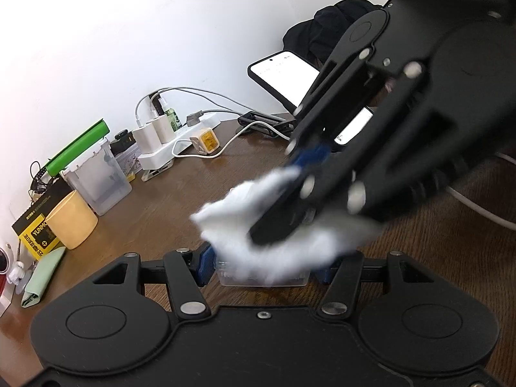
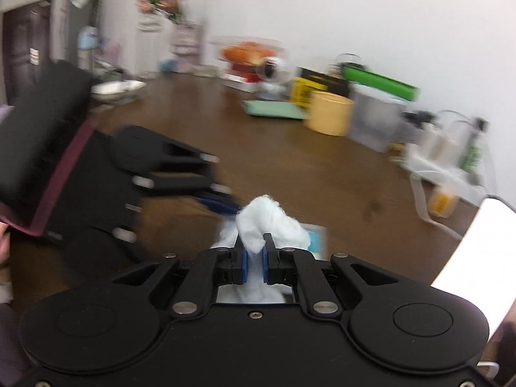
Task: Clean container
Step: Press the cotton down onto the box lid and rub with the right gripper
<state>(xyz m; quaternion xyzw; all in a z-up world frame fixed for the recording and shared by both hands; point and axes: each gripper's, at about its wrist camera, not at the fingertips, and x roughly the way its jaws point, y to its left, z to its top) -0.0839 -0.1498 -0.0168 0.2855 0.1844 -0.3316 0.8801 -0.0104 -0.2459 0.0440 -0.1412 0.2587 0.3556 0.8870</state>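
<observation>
Left wrist view: small clear plastic container (image 1: 262, 275), mostly buried under a fluffy white wipe (image 1: 277, 245). From 9 to 12 o'clock around it there's a yellow cup (image 1: 72, 219), a power strip (image 1: 174, 143) and a phone (image 1: 287, 75). Container sits on the brown tabletop (image 1: 180, 190), clamped between the left gripper (image 1: 262, 271) fingers. Right gripper (image 2: 254, 259) fingers are pinched tight on the wipe, blocking the view.

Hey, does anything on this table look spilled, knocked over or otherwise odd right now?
Nothing looks spilled or damaged. The left gripper holds the small clear plastic container upright on the brown wooden table, and the right gripper presses a white tissue wad into it. The far edge is cluttered, though.
</observation>
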